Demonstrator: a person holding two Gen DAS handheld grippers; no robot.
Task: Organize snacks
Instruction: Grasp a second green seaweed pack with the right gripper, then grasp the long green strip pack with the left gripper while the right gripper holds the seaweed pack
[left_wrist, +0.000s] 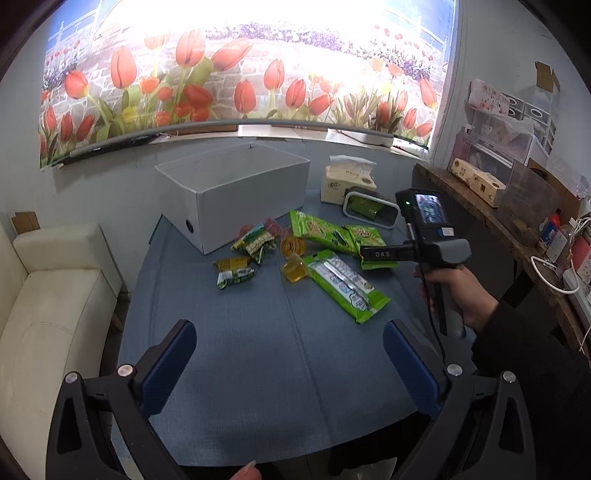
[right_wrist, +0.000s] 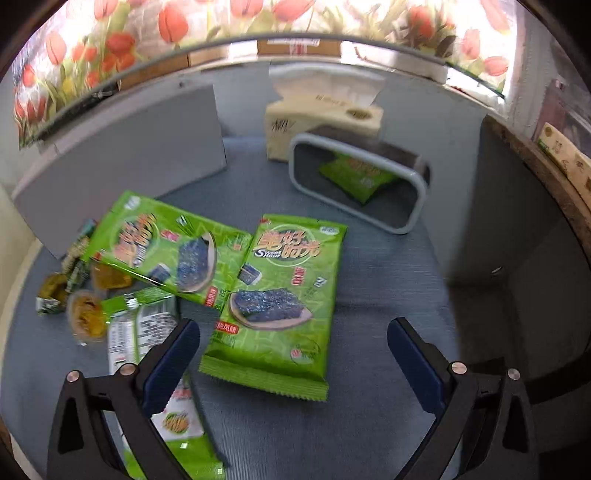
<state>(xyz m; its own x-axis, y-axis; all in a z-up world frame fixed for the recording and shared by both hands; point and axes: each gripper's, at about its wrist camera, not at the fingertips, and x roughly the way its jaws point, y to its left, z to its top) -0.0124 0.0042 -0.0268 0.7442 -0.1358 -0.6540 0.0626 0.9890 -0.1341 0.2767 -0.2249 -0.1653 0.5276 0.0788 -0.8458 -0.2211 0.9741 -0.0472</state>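
Green seaweed snack packs (right_wrist: 273, 291) lie on the blue tablecloth; a second pack (right_wrist: 162, 247) lies to its left, and a third lies flipped face down (left_wrist: 345, 284). Two jelly cups (left_wrist: 293, 267) and small green packets (left_wrist: 236, 275) lie beside them. A grey-rimmed container (right_wrist: 360, 184) on its side holds one green pack. My right gripper (right_wrist: 293, 354) is open just above the near pack; it also shows in the left wrist view (left_wrist: 373, 253). My left gripper (left_wrist: 290, 354) is open and empty over bare cloth near the table's front edge.
An open white box (left_wrist: 236, 195) stands at the back left of the table (left_wrist: 258, 350). A tissue pack (left_wrist: 347, 181) stands behind the container. A cream sofa (left_wrist: 48, 295) is on the left. A cluttered wooden shelf (left_wrist: 491, 206) runs along the right.
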